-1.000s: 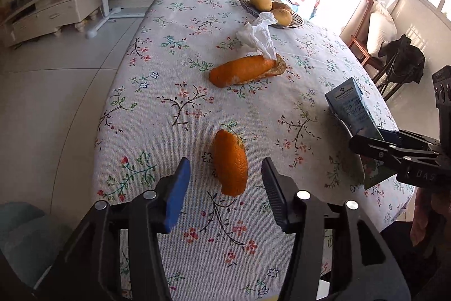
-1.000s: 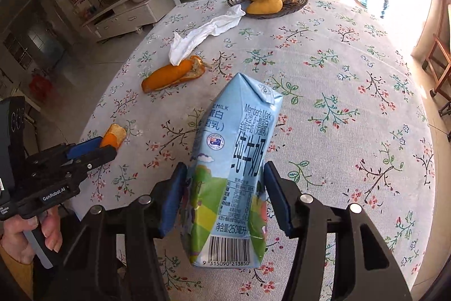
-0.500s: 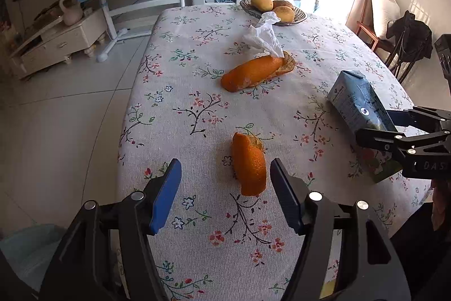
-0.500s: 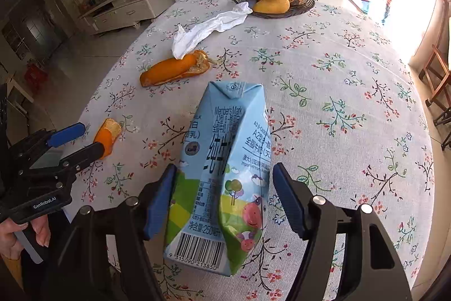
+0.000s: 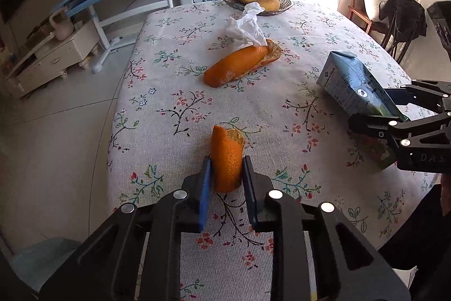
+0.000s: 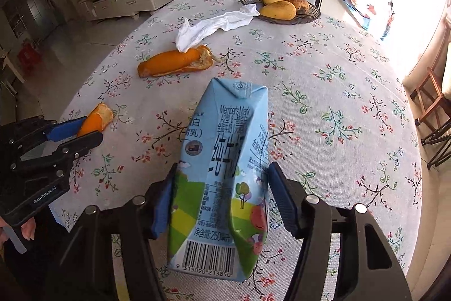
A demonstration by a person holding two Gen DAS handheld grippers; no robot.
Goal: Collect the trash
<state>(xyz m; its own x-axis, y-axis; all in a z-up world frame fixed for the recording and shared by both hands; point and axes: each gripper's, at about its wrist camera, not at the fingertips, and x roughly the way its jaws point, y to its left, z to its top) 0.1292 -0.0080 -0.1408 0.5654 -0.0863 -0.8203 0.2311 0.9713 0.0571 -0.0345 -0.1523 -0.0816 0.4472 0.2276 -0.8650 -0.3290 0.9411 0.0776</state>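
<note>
Left claw [image 5: 225, 177] is clamped on the small orange peel [image 5: 227, 160], right claw [image 6: 221, 198] pinches the milk carton [image 6: 225, 174], so I'd lift both gently off the desk [image 5: 282, 114] without crushing anything.

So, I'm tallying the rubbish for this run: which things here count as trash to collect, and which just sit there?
Trash:
small orange peel, in left tool
long orange peel
crumpled tissue
milk carton, between the right tool fingers

Lying about:
fruit bowl with mangoes
</note>
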